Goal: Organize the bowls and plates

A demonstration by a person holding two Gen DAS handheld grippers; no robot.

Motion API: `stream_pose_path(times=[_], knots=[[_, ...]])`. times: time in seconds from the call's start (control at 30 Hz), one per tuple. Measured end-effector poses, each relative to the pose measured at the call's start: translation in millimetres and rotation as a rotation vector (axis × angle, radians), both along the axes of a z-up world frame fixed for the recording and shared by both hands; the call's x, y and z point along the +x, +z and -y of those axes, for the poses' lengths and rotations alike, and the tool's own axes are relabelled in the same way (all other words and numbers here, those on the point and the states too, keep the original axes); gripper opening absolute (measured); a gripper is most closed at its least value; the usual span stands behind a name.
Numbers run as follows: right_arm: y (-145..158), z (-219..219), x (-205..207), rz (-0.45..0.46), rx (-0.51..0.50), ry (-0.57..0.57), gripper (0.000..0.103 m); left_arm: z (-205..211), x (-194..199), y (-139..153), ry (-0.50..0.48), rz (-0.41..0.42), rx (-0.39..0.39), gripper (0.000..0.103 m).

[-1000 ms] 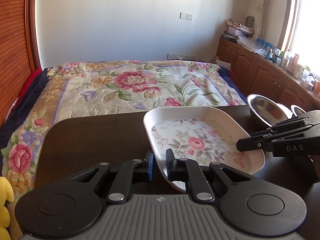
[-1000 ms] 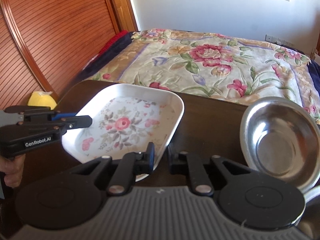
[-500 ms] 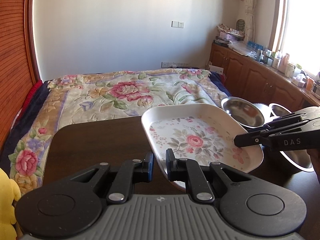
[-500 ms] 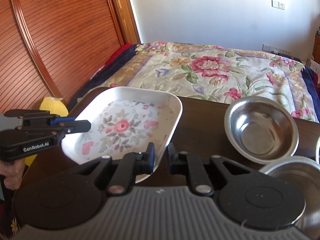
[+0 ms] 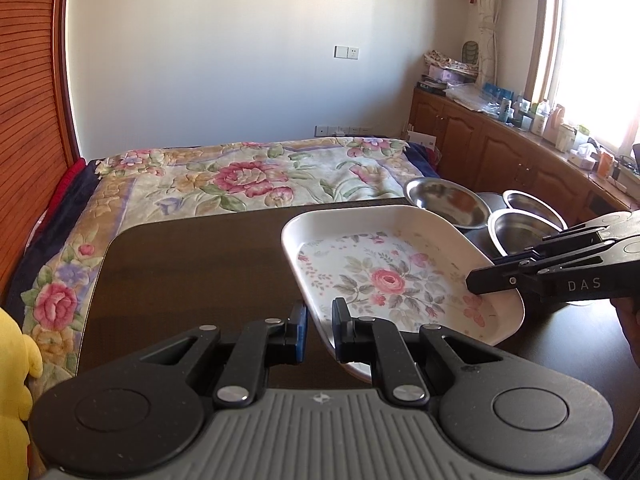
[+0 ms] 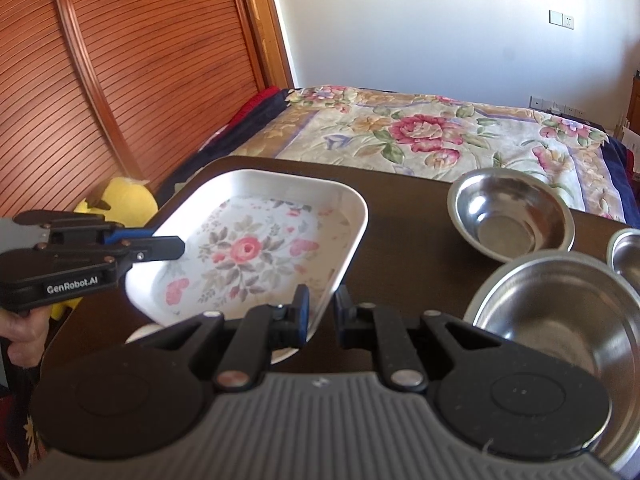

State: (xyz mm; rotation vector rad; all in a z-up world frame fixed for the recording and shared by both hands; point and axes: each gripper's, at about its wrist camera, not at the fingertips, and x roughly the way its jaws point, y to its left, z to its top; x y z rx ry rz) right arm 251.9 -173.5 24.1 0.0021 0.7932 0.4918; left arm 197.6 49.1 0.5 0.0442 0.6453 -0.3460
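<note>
Holding: we clench both the left gripper (image 5: 319,328) and the right gripper (image 6: 321,312) on the floral tray (image 5: 394,276)
Bowls: steel bowls (image 6: 510,212) lie right of frame, nearer our right gripper

The small steel bowl (image 6: 628,254) is cut by the right edge of the right wrist view — only its left part shows. The big bowl (image 6: 560,320) runs behind the gripper's body. The yellow toy (image 5: 14,384) is cropped at the left edge. Bottles on the counter (image 5: 560,128) are too small to read — the window glare washes them out.
</note>
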Motion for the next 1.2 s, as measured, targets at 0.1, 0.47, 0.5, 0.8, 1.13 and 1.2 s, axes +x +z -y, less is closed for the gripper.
stream_pose_path(times=[0.1,0.47,0.5,0.8,1.13,1.2], knots=[[1,1,-10,0.005,0.005,0.005,0.015,1,-10,0,-0.002,-0.001,0.002,0.015],[3,10,-40,0.022,0.020,0.012,0.015,4,-47,3,-0.011,0.014,0.015,0.015],[3,10,-43,0.022,0.026,0.012,0.015,3,-49,3,-0.011,0.013,0.012,0.015],[-1,12,-68,0.036,0.050,0.033,0.015,-3,-70,-3,-0.014,-0.004,0.001,0.015],[-11,11,-80,0.028,0.079,0.053,0.015,-11,-84,-14,-0.013,-0.028,0.007,0.015],[-12,11,-82,0.023,0.082,0.057,0.015,-13,-86,-17,-0.007,-0.032,0.005,0.015]])
